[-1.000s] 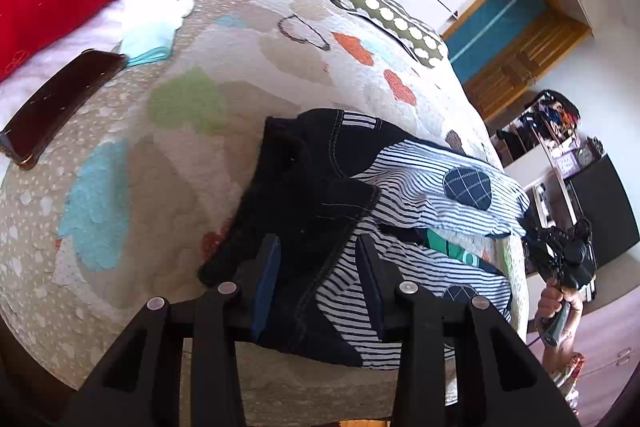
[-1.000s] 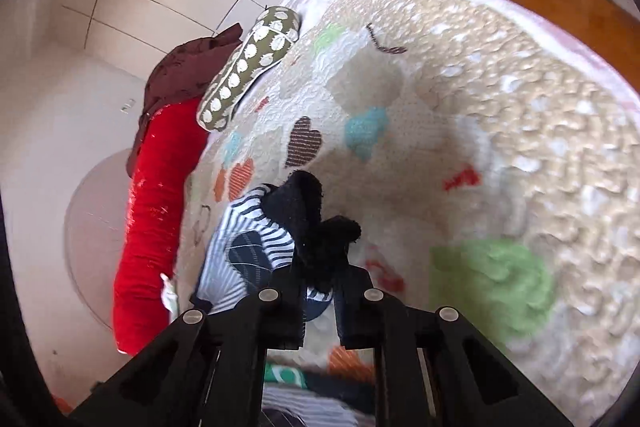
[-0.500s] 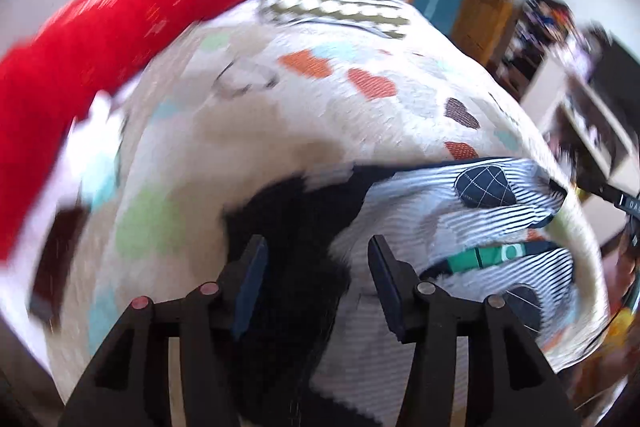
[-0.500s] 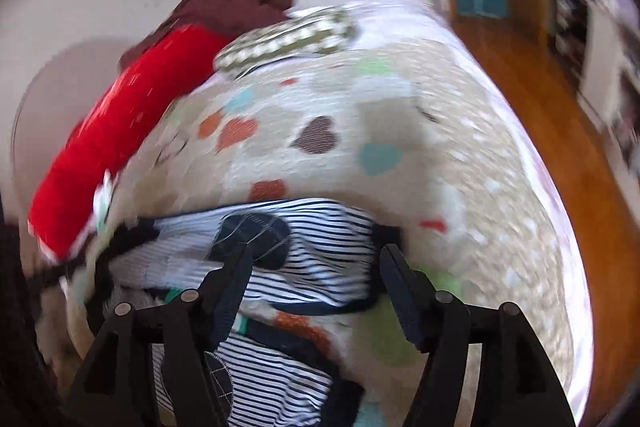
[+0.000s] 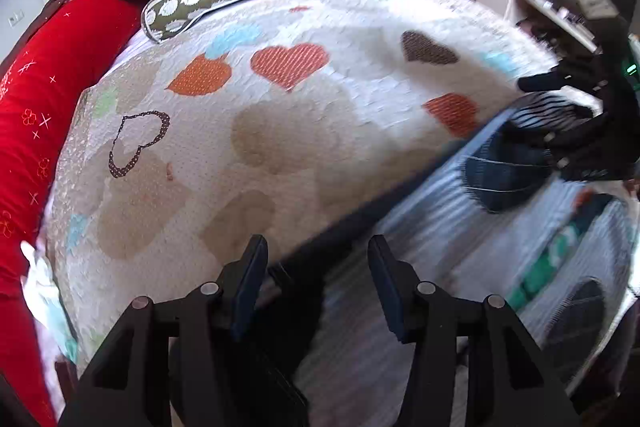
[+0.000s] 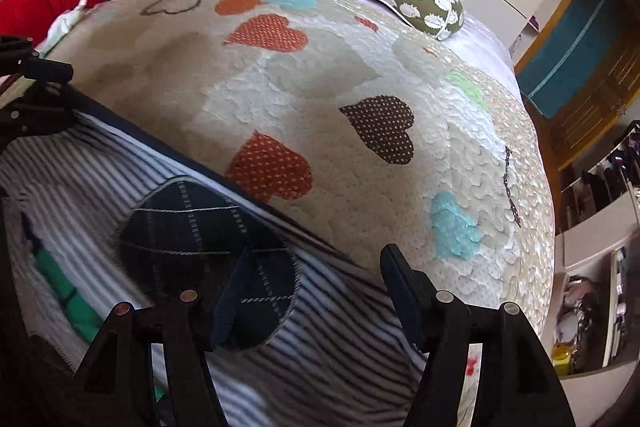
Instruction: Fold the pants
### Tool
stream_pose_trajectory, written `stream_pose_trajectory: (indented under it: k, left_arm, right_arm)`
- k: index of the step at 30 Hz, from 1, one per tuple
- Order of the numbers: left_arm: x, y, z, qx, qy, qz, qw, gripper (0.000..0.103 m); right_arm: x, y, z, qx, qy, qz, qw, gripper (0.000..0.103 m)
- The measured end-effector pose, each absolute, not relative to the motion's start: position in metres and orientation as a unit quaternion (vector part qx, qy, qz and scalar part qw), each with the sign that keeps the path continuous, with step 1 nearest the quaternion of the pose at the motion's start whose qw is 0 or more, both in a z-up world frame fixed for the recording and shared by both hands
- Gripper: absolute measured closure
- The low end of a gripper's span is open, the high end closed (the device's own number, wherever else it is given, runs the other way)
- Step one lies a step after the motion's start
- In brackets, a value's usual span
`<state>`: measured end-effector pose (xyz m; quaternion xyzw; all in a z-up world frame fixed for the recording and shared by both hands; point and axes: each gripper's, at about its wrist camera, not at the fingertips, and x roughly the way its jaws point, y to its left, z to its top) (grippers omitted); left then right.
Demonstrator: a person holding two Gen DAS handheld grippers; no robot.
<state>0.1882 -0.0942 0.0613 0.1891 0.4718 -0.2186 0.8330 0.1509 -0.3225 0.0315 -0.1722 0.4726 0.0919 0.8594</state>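
Both jaws wide, holding nothing: left gripper point(image 5: 316, 283) and right gripper point(image 6: 316, 287) just above the pants point(image 6: 100, 179). Pants flat on the bed point(image 6: 320, 75). Soft, light, floppy. Best to pinch the dark edge point(image 5: 360, 215).

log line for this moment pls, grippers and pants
task: fold pants | left gripper: open, over pants edge | right gripper: open, over patch | pants: flat on quilt, none held
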Motion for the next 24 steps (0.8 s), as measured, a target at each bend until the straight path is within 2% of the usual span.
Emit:
stream_pose_trajectory:
  k: [2, 3, 4, 5, 6, 7, 13, 18, 24]
  left_arm:
    - [0.199, -0.097, 0.052, 0.194, 0.483, -0.208, 0.828, 0.052]
    - [0.204, -0.099, 0.047, 0.199, 0.492, -0.198, 0.824, 0.058]
    - [0.207, -0.099, 0.044, 0.200, 0.496, -0.195, 0.822, 0.074]
    - [0.208, -0.099, 0.043, 0.193, 0.503, -0.201, 0.818, 0.083]
    - [0.207, -0.097, 0.046, 0.177, 0.508, -0.208, 0.817, 0.095]
    - [0.204, -0.095, 0.050, 0.172, 0.504, -0.206, 0.821, 0.095]
    - [0.158, -0.081, 0.102, 0.151, 0.442, -0.198, 0.862, 0.096]
    - [0.087, -0.060, 0.139, 0.123, 0.401, -0.213, 0.882, 0.096]
    - [0.011, -0.028, 0.113, 0.053, 0.423, -0.234, 0.874, 0.096]
  right_arm:
    - [0.154, -0.326, 0.033, -0.144, 0.474, 0.096, 0.864, 0.055]
    - [0.156, -0.328, 0.034, -0.129, 0.474, 0.099, 0.865, 0.064]
    - [0.155, -0.328, 0.035, -0.118, 0.476, 0.102, 0.866, 0.085]
    - [0.154, -0.328, 0.037, -0.106, 0.477, 0.106, 0.866, 0.094]
    - [0.150, -0.328, 0.041, -0.100, 0.474, 0.107, 0.869, 0.094]
    - [0.147, -0.327, 0.046, -0.095, 0.468, 0.107, 0.872, 0.096]
    - [0.105, -0.325, 0.086, -0.063, 0.429, 0.110, 0.895, 0.098]
    - [0.037, -0.317, 0.113, -0.040, 0.397, 0.129, 0.908, 0.098]
    - [-0.061, -0.308, 0.087, 0.018, 0.405, 0.156, 0.901, 0.098]
